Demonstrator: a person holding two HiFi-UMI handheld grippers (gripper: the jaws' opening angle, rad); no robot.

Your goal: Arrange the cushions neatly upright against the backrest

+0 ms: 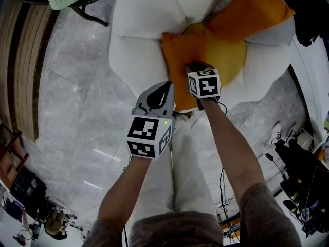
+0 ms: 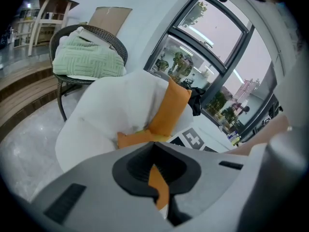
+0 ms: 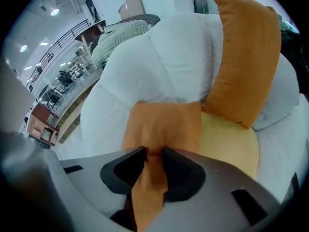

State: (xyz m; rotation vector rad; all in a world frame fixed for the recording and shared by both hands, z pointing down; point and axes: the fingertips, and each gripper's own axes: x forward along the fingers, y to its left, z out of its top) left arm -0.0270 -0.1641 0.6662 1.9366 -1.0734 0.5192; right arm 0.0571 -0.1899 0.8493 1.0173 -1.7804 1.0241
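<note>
Right gripper view: an edge of the flat orange cushion (image 3: 161, 122) is being pinched between the nearly closed fingers of the right gripper (image 3: 154, 154).
Left gripper (image 2: 153, 151): a fold of that cushion is being clamped likewise.
Beyond the fingers: the upright orange cushion (image 3: 244, 57) is being propped against the armchair (image 3: 159, 57).

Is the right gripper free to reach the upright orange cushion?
Probably not yet: the right gripper is shut on the flat orange cushion. Nothing stands between it and the upright orange cushion once it lets go.
</note>
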